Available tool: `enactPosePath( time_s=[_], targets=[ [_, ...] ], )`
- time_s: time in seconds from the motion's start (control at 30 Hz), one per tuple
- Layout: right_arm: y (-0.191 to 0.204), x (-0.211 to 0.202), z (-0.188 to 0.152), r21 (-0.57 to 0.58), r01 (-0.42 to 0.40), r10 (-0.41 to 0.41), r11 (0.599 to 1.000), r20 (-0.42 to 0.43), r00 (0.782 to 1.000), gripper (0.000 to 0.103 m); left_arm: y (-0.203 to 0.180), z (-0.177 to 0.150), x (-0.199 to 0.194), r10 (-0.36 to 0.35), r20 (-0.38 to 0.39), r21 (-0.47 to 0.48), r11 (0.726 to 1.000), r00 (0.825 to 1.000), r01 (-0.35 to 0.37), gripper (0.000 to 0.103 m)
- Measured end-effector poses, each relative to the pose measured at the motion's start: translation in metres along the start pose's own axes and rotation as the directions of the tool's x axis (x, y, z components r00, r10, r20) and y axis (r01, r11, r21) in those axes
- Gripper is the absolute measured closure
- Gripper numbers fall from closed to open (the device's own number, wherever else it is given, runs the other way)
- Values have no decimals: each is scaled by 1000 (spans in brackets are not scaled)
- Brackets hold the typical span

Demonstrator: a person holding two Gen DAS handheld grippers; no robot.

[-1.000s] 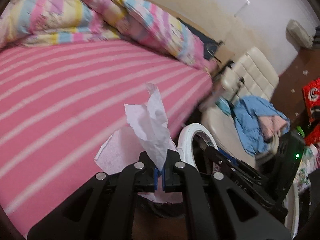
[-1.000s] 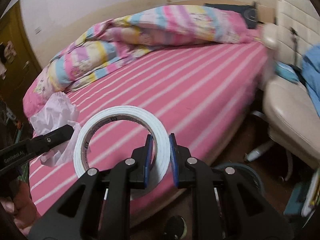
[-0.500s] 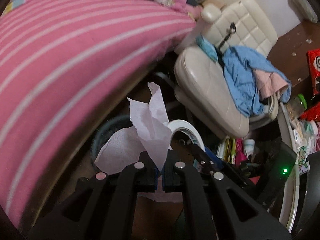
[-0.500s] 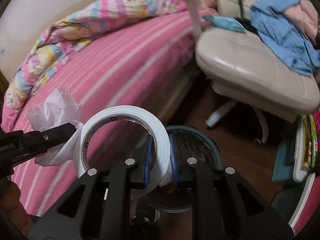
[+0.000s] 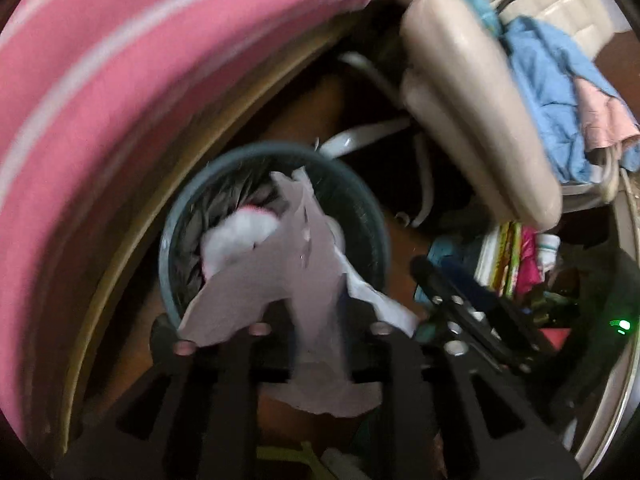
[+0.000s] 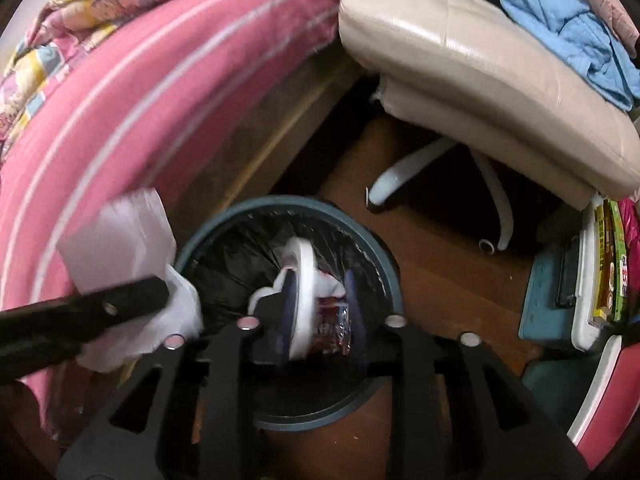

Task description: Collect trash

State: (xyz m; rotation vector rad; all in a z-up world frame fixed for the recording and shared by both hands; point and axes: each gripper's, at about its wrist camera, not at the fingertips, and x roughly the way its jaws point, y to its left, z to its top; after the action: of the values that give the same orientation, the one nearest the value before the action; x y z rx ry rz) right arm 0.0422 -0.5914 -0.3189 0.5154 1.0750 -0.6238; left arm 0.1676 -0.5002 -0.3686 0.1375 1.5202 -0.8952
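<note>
A round teal bin (image 5: 172,232) (image 6: 344,214) with a black liner stands on the floor beside the bed. My left gripper (image 5: 318,332) hovers over its near rim, jaws opening. The crumpled white tissue (image 5: 304,264) (image 6: 120,240) hangs loose between the fingers. My right gripper (image 6: 320,304) is right above the bin, its jaws opening too. The white tape roll (image 6: 304,276) stands on edge between them, close to the left pad and clear of the right one. A white scrap (image 5: 236,236) and a red foil wrapper (image 6: 332,324) lie inside the bin.
The pink striped bed (image 5: 120,80) (image 6: 120,100) curves along the left of the bin. A beige office chair (image 6: 460,52) with blue clothes (image 6: 560,4) overhangs the right, its white legs (image 6: 400,176) on the wooden floor. Books and boxes (image 6: 592,272) are stacked at the far right.
Both grippers came down from over the bed and tipped downward over the bin. Their jaws, shut on the tissue and the tape roll before, have parted.
</note>
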Motion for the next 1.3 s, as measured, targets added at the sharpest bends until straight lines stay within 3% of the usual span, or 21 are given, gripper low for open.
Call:
enactPosePath(
  time_s=[0.07, 0.23, 0.53, 0.7, 0.8, 0.87, 0.93, 1.03, 1.1, 1.17, 1.3],
  targets=[
    [-4, 2, -5, 18, 8, -8, 1000, -7, 1000, 54, 3, 0, 5, 27, -3, 10, 1000, 1000, -27, 55],
    [-14, -5, -22, 71, 9, -8, 997, -9, 1000, 50, 1, 1, 11, 23, -11, 38, 999, 1000, -22, 36],
    [-16, -40, -40, 115, 11, -16, 993, 39, 999, 45, -14, -8, 6, 47, 14, 126, 991, 999, -49, 30],
    [-13, -63, -40, 115, 0, -9, 993, 82, 997, 43, -11, -18, -17, 74, 70, 129, 988, 995, -83, 30],
    [-8, -83, -39, 105, -32, 19, 994, 122, 992, 36, -6, -28, -42, 79, 126, 106, 990, 989, -93, 30],
    [0, -102, -39, 88, -54, 39, 995, 166, 985, 26, -3, -35, -66, 86, 187, 87, 991, 978, -104, 28],
    [11, -128, -40, 54, -72, 58, 996, 220, 974, 23, -1, -41, -95, 92, 253, 77, 990, 963, -115, 24],
    [32, -165, -45, 1, -102, 98, 995, 289, 952, 19, -2, -56, -148, 141, 375, 59, 983, 916, -176, 20],
    [44, -184, -48, -23, -125, 126, 992, 323, 938, 17, -1, -72, -189, 176, 462, 32, 976, 869, -215, 17],
    [65, -214, -53, -71, -168, 182, 983, 365, 913, 15, 4, -93, -234, 228, 543, -13, 965, 808, -263, 15],
    [114, -266, -68, -188, -230, 289, 955, 416, 862, 13, 23, -132, -304, 299, 623, -112, 948, 722, -296, 12]
  ],
)
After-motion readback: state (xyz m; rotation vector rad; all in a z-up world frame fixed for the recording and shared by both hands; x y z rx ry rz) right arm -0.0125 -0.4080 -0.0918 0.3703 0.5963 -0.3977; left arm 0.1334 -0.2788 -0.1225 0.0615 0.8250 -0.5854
